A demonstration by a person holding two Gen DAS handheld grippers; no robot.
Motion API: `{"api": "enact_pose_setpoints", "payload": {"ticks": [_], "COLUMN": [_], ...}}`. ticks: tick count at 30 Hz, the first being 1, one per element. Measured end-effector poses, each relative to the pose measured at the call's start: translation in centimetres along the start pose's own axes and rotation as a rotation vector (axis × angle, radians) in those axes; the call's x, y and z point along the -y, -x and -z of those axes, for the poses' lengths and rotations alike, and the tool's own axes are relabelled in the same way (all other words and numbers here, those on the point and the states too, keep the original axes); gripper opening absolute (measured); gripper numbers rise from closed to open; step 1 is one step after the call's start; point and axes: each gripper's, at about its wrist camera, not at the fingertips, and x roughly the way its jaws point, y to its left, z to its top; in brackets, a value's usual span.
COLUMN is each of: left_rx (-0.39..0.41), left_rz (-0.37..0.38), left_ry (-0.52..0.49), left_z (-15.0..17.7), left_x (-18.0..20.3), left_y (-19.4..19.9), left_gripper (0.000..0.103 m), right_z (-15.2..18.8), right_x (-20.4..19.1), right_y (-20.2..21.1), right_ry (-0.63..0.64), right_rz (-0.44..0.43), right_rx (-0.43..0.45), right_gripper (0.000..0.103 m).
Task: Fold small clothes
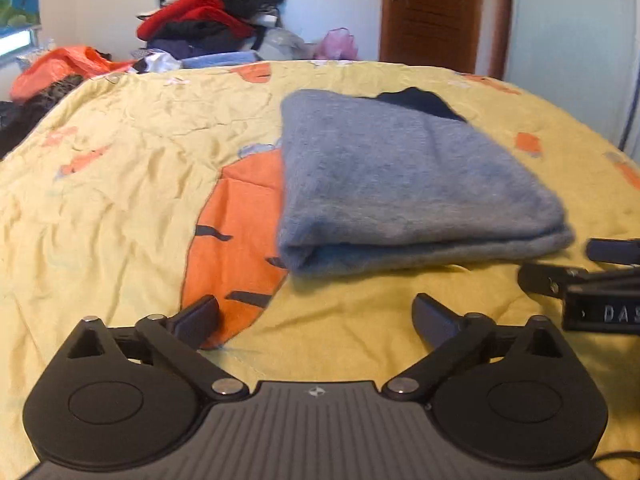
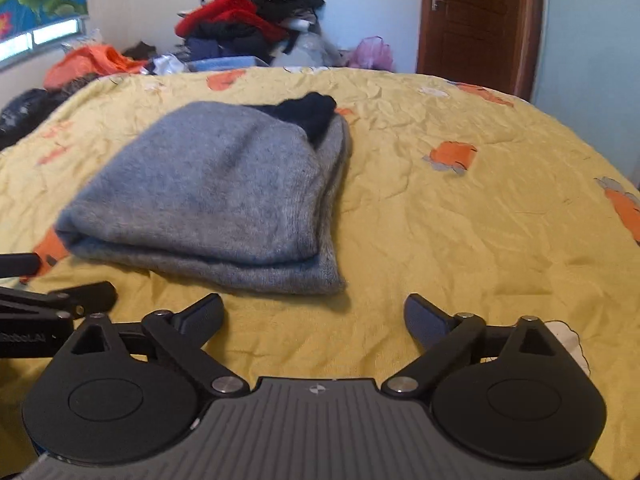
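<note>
A grey knitted garment (image 1: 408, 184) lies folded into a thick rectangle on the yellow bedspread (image 1: 120, 184), with a dark navy part (image 1: 420, 104) showing at its far end. The same grey garment (image 2: 208, 196) sits left of centre in the right wrist view, its navy part (image 2: 308, 114) at the back. My left gripper (image 1: 316, 316) is open just short of the garment's near edge, nothing between its fingers. My right gripper (image 2: 314, 316) is open too, near the garment's near right corner, holding nothing. Each gripper shows at the other view's edge.
A tall pile of red, black and blue clothes (image 1: 208, 20) is heaped beyond the bed's far side, with an orange bag (image 1: 60, 64) to its left. A brown door (image 1: 432, 12) stands at the back right. The bedspread (image 2: 460, 220) carries orange cartoon prints.
</note>
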Motion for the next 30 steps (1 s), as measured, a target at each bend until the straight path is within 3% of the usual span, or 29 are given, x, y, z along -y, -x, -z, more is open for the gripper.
{"api": "enact_pose_setpoints", "payload": {"ticks": [30], "left_rx": [0.009], "left_rz": [-0.017], "left_ry": [0.009], "left_z": [-0.01], "left_x": [-0.03], "left_y": [-0.22], "left_gripper": [0.103], "right_z": [0.21], "right_x": [-0.09], "right_y": [-0.24], "right_ry": [-0.011], "right_rz": [0.026], "right_rx": [-0.003], "right_gripper": [0.103]}}
